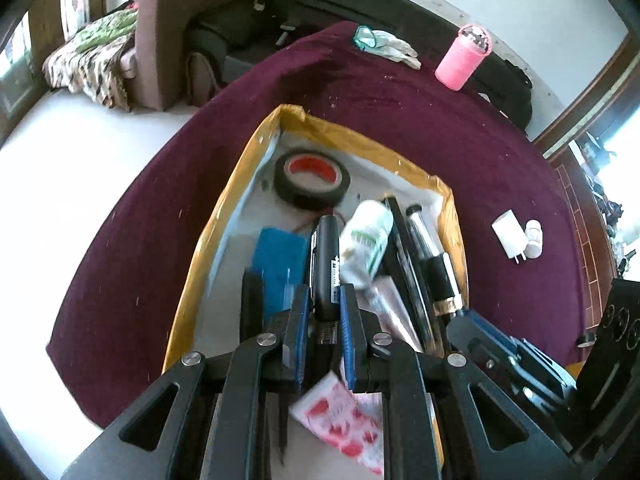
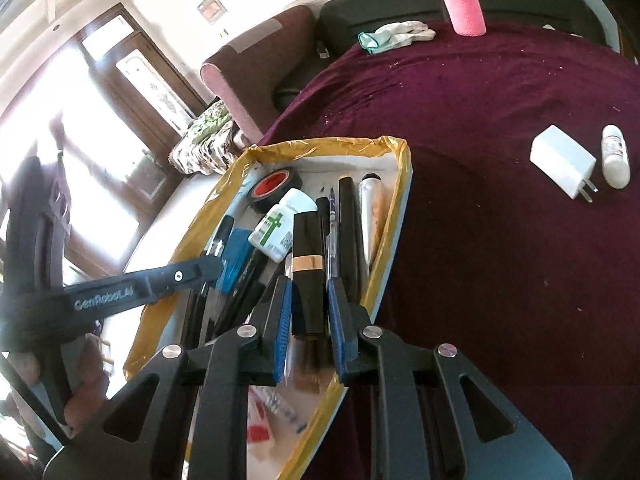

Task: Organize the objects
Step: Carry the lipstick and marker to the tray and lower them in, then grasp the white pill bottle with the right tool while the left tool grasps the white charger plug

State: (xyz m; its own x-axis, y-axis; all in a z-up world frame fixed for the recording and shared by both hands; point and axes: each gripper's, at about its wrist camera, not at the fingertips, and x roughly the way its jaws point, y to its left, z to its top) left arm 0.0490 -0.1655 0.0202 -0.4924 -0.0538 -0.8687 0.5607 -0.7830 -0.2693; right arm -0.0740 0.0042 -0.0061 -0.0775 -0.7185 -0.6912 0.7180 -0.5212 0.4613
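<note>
A yellow-edged tray lies on the maroon cloth, with a black tape roll, a white pill bottle, a blue block, pens and a silver tube in it. My left gripper is shut on a black marker over the tray. My right gripper is shut on a black lipstick with a gold band, above the tray's near right part. In the right wrist view the left gripper's finger reaches in from the left. The lipstick also shows in the left wrist view.
On the cloth right of the tray lie a white charger and a small white bottle. A pink bottle and white gloves sit at the far edge. A brown sofa stands beyond the table.
</note>
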